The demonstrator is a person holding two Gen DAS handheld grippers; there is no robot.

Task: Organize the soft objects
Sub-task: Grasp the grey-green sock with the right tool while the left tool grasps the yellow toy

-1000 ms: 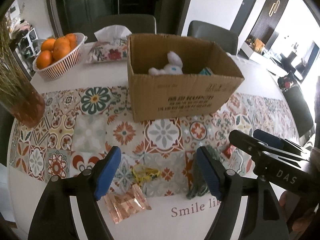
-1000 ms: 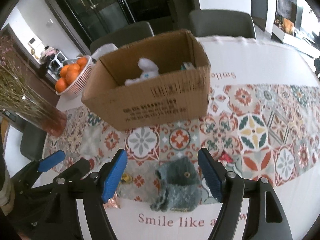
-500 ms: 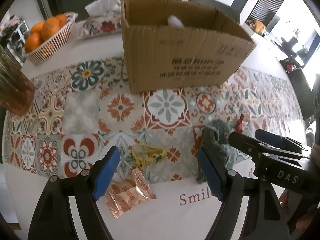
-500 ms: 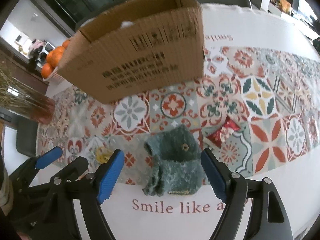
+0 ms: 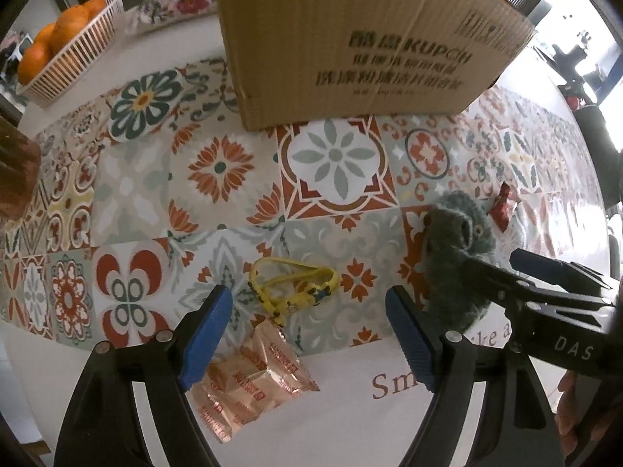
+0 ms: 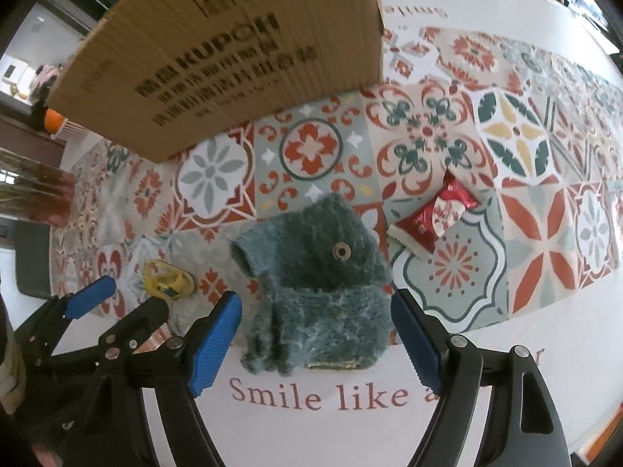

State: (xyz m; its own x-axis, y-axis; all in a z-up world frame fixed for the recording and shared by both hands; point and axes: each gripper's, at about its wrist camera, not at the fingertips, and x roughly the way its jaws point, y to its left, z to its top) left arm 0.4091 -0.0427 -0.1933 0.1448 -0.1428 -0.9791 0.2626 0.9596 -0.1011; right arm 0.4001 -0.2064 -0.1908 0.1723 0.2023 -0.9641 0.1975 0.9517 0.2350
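While both grippers hung wide open and empty, the right gripper (image 6: 315,344) straddled the grey-green knitted glove (image 6: 315,284) on the tablecloth (image 6: 506,179); the left gripper (image 5: 307,334) hovered above the yellow band (image 5: 296,288).

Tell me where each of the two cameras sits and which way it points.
Left wrist: on the left gripper, facing forward and down at the yellow strap and orange snack packet; its open blue fingers and the right gripper show.
Right wrist: on the right gripper, facing the teal fuzzy glove between its open fingers; the left gripper shows at lower left.
Shared: cardboard box, glove, red packet, strap.
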